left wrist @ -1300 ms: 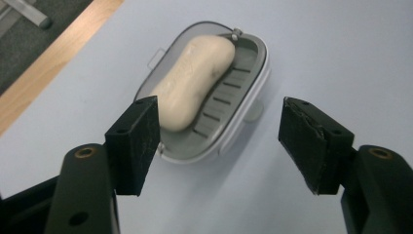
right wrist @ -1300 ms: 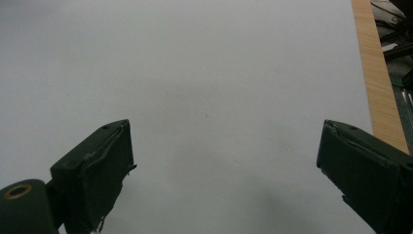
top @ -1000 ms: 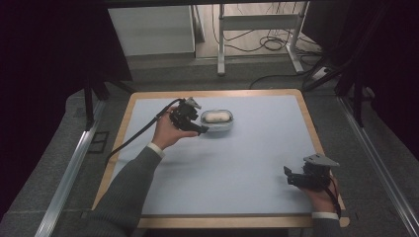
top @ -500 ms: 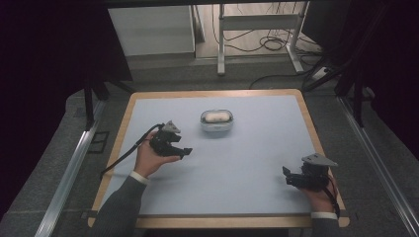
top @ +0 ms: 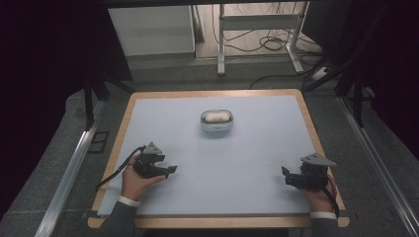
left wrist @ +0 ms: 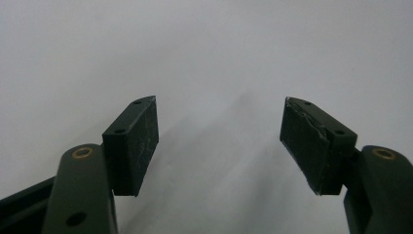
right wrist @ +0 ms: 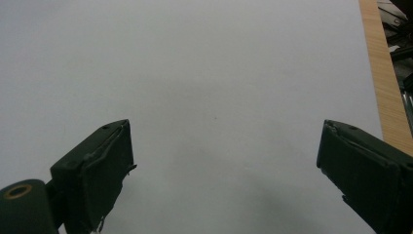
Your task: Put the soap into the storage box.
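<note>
Surface (top: 247,163): pale blue, wooden rim.
Container (top: 216,121): far centre, well apart from both claws.
Left claw (top: 170,170): jaws apart, holding nothing.
Right claw (top: 285,176): jaws wide, holding nothing.

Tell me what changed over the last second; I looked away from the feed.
The left gripper drew back from the small container toward the table's near left edge, jaws open and empty. The container stayed at the far middle, and the right gripper kept still at the near right, open.
</note>
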Tool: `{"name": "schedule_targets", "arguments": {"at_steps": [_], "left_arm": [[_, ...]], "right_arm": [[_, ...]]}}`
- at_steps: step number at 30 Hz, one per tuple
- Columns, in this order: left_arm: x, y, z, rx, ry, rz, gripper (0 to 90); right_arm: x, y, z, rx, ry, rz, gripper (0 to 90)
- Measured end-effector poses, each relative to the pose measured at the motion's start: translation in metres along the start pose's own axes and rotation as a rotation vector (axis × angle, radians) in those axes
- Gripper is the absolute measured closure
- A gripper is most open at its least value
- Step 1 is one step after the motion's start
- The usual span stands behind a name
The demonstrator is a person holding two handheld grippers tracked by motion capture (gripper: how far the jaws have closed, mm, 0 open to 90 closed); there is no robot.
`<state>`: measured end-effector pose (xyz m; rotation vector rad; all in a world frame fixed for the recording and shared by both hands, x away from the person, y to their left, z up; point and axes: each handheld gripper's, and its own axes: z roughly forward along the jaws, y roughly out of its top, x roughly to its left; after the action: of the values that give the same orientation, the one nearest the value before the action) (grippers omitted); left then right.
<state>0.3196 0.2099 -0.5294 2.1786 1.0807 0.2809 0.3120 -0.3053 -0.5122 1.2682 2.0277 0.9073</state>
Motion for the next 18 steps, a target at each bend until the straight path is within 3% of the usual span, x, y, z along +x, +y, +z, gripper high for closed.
{"name": "schedule_targets", "arguments": {"at_steps": [3,7,18], "left_arm": [[0.0016,-0.0073,-0.0016,0.020,0.044,-0.001,30.5],[0.0046,-0.0117,-0.0061,-0.008,0.028,-0.027,30.6],[0.0052,-0.0100,-0.0059,-0.034,-0.001,-0.029,30.0]], "right_arm": [[0.0002,0.0004,-0.0002,-0.002,0.001,-0.004,6.0],[-0.0008,0.0005,-0.0004,-0.004,0.000,-0.003,6.0],[-0.0002,-0.0004,0.0027,0.007,-0.001,-0.009,6.0]]}}
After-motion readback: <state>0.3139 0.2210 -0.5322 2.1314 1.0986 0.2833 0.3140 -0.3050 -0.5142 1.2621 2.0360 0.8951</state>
